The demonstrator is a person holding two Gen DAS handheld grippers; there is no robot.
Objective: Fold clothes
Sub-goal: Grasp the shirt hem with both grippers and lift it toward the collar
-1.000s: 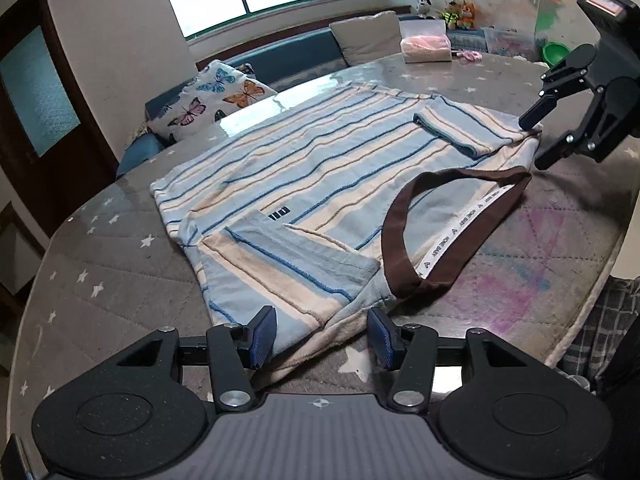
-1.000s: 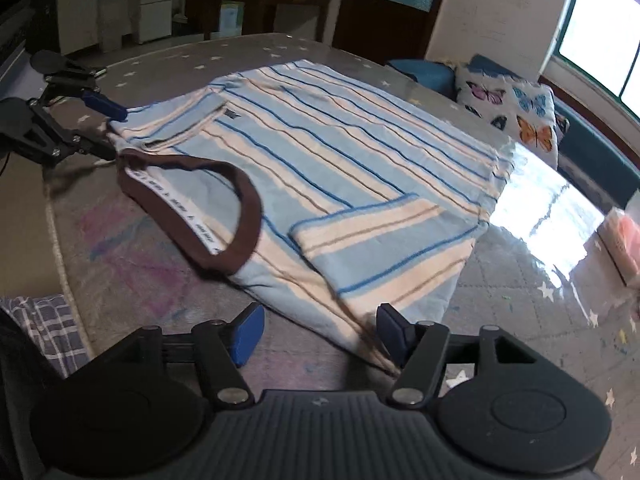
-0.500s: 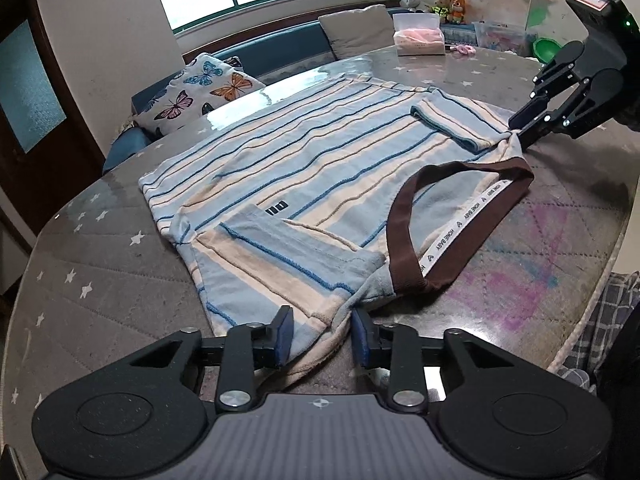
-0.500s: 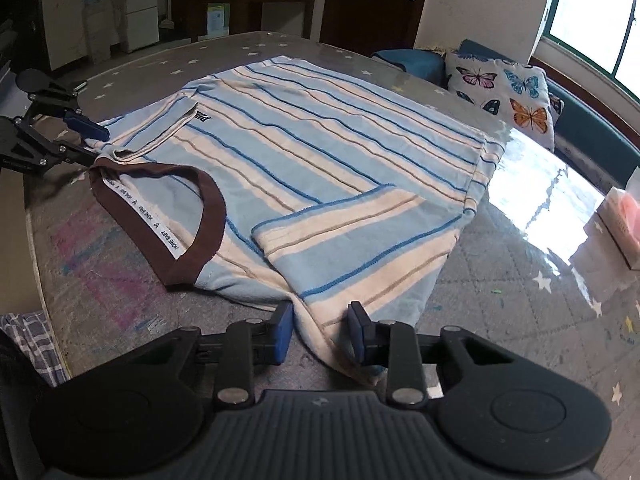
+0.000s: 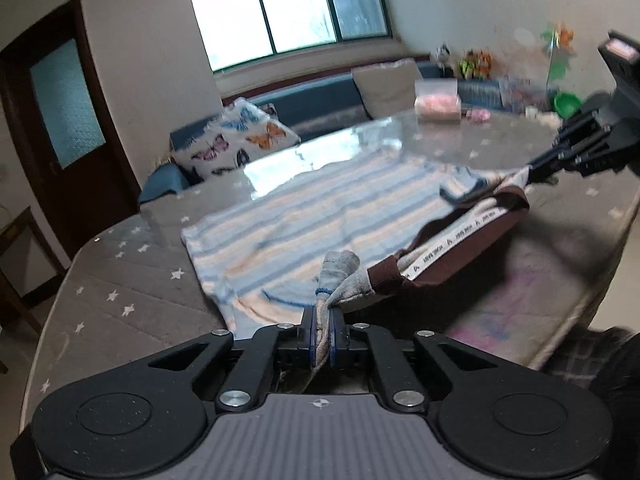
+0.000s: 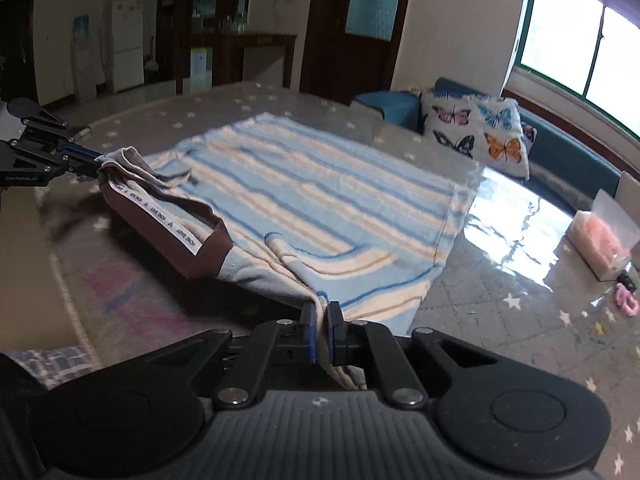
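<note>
A blue, cream and white striped T-shirt (image 5: 320, 204) with a brown collar (image 5: 460, 248) lies on the round table, its collar end lifted off the surface. My left gripper (image 5: 321, 334) is shut on the shirt's shoulder edge; it also shows in the right wrist view (image 6: 86, 160). My right gripper (image 6: 320, 334) is shut on the other shoulder edge of the shirt (image 6: 320, 200); it also shows at the far right of the left wrist view (image 5: 536, 170). The collar (image 6: 168, 224) hangs stretched between both grippers. The shirt's hem end rests flat on the table.
The table (image 5: 132, 280) has a grey star-patterned cover. A clear box of pink things (image 5: 436, 100) and small pink items stand at its far side. A sofa with butterfly cushions (image 6: 480, 136) is behind. A plaid cloth (image 5: 576, 356) hangs by the near edge.
Both grippers have closed on the shirt's shoulder edges and lifted them; the collar end now hangs off the table between them.
</note>
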